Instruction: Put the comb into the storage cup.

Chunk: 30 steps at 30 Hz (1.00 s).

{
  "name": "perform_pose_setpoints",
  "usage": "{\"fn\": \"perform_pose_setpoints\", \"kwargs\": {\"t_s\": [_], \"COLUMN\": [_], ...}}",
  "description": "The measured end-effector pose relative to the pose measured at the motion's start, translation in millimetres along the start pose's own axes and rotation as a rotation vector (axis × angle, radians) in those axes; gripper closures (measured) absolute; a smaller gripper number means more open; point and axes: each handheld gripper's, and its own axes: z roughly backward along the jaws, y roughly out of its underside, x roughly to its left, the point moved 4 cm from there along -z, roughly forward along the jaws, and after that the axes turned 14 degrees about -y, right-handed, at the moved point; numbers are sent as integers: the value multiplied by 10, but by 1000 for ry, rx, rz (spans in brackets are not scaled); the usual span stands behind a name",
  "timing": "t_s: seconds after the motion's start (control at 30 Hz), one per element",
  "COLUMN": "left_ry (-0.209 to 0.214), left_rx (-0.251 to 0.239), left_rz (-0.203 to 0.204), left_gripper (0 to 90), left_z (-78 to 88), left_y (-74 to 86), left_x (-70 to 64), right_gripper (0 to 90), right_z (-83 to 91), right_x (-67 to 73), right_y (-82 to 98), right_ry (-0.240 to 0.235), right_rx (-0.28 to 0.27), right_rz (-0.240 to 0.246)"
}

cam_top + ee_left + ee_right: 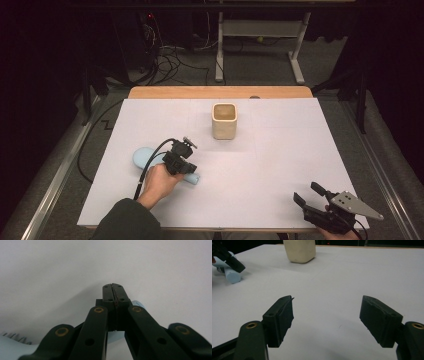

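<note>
White table (280,165), brush (145,156) half-hidden

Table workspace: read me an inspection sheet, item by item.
Surface: white sheet over a wooden table, bare apart from two things.
Job's things: light blue brush lying flat; cream square cup upright, apart from it.
Clutter: nothing seen.
Grippers: left gripper shut, over the brush handle; right gripper open, holding nothing, near corner.
Cables: black cable trails from left gripper; floor cables tangled beyond the table.
Surroundings: dark room, white desk frame.
</note>
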Motion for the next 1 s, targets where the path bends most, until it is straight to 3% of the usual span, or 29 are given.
{"fn": "perform_pose_setpoints", "kwargs": {"t_s": [1.0], "left_ry": [18], "left_rx": [22], "left_rz": [-16], "left_gripper": [897], "left_z": [21], "left_y": [140], "left_x": [-34], "right_gripper": [276], "right_z": [2], "right_x": [10], "right_y": [-3], "right_ry": [-5], "right_rx": [-3], "right_rz": [4]}}
